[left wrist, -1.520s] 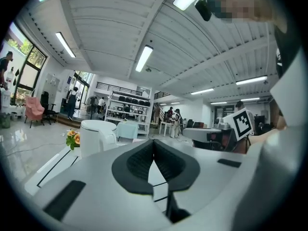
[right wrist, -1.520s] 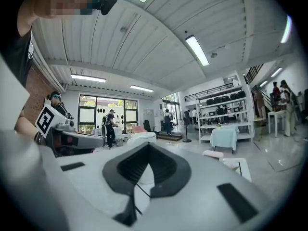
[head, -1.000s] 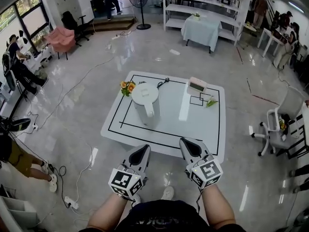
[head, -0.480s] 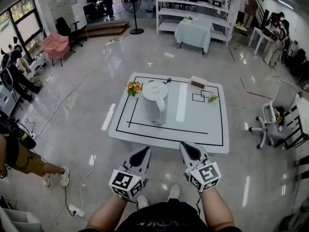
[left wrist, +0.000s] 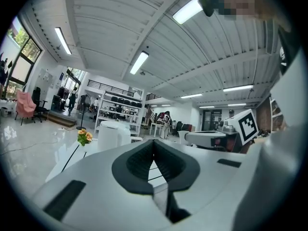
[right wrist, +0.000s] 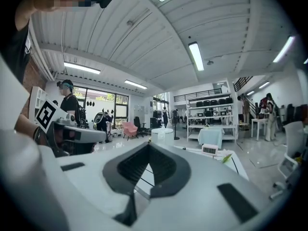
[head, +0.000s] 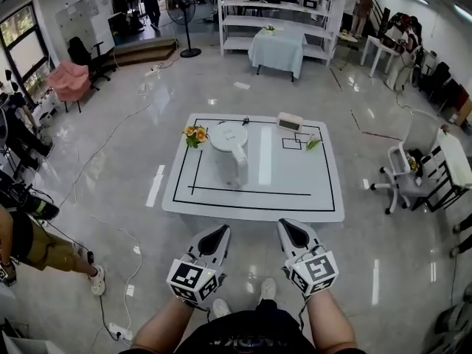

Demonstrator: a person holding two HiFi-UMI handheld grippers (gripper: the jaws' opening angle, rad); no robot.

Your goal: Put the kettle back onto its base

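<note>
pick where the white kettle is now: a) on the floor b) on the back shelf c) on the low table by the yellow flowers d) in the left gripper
c: the kettle stands on the table, right beside the flowers.

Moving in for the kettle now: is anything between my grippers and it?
Nothing visible. Between the left gripper, the right gripper and the kettle lie only floor and the near part of the table. The flowers stand left of the kettle, off that line.
</note>
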